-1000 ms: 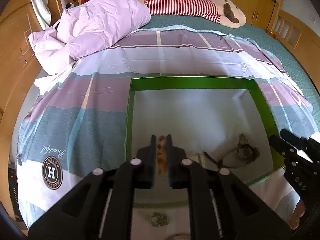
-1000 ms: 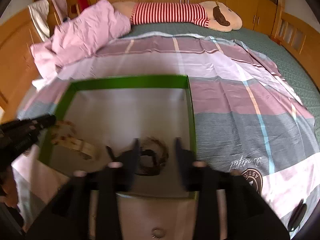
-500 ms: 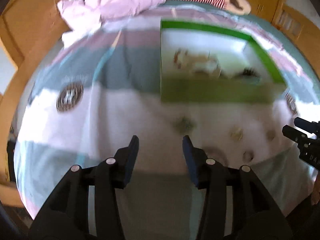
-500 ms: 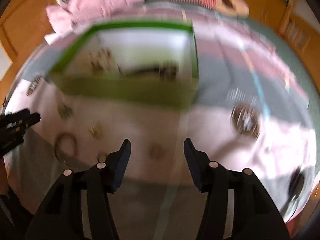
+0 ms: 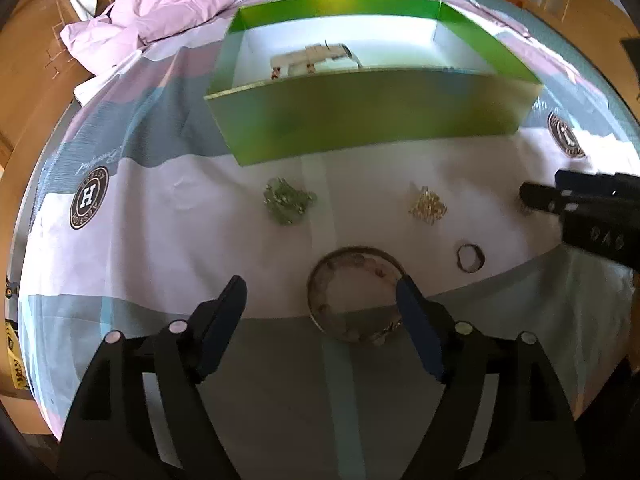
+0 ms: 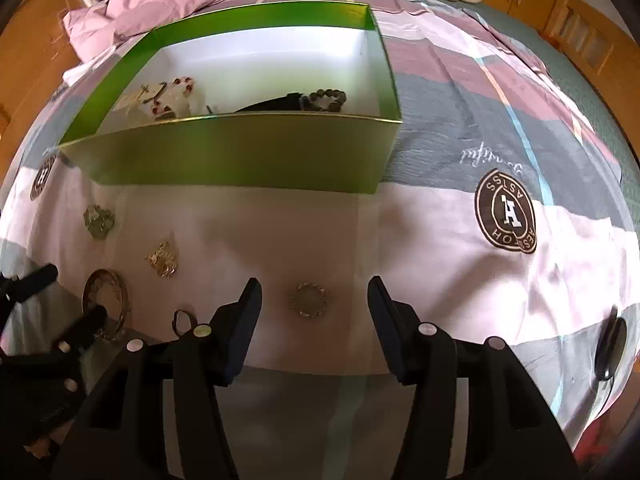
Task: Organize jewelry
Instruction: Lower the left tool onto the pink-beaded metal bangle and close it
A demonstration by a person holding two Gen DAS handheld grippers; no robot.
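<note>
bedspread [image 5: 168, 264] lying across the whole view, green box [image 5: 360, 128] sitting on it holding some pieces already, left gripper [image 5: 320, 300] hanging open, jaws just widening, around a bangle [image 5: 354, 300], right gripper [image 6: 314, 304] hovering open over a small ring [image 6: 308, 299]

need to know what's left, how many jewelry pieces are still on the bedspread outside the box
5: green cluster, gold cluster, bangle, ring, and a spiky ring between the right fingers. More may be hidden.
</note>
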